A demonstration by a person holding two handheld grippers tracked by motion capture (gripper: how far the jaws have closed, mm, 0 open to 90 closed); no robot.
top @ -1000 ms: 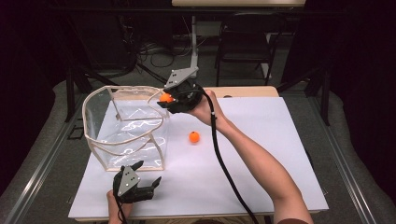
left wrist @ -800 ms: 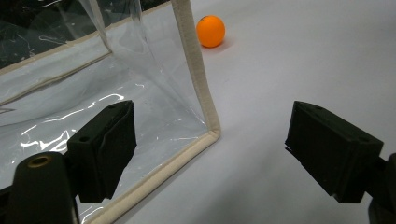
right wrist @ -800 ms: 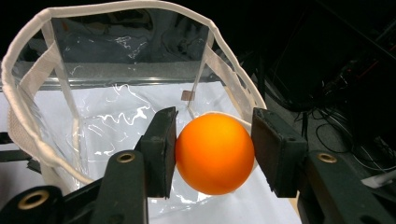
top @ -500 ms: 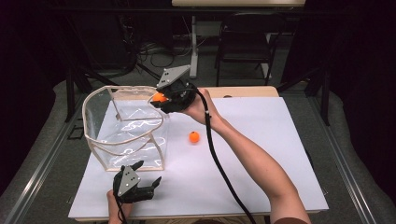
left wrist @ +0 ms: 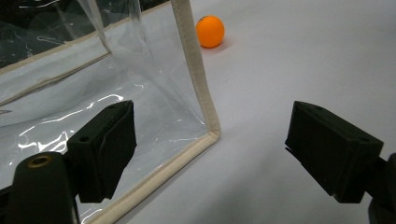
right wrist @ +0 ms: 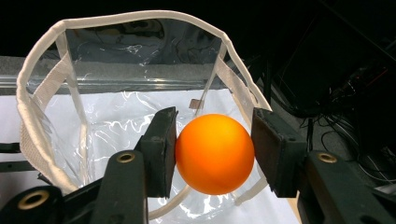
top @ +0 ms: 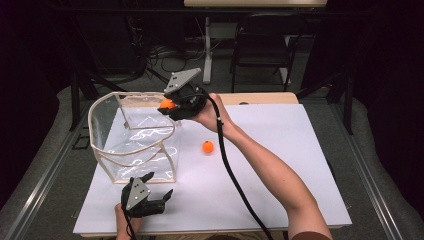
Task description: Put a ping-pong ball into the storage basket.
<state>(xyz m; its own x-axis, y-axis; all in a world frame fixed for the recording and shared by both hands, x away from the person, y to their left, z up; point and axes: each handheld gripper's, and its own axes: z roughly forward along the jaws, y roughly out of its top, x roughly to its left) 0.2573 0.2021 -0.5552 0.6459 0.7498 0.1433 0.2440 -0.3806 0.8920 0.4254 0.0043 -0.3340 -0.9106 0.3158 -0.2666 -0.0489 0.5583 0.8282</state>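
- The white table is the landmark; its top is plain and brightly lit, standing on grey floor.
- Along the table's far edge lies a pale wooden strip.
- Behind the table's far right corner stands a dark folding chair.
- Behind the table's far edge, near the middle, rises a white post, and above it, at the top of the high view, sits a light board.
- Behind the far left corner, black cables lie coiled on the floor.
- Metal rails run along the table's left and right sides.
- Farther from the table, the room falls into darkness.
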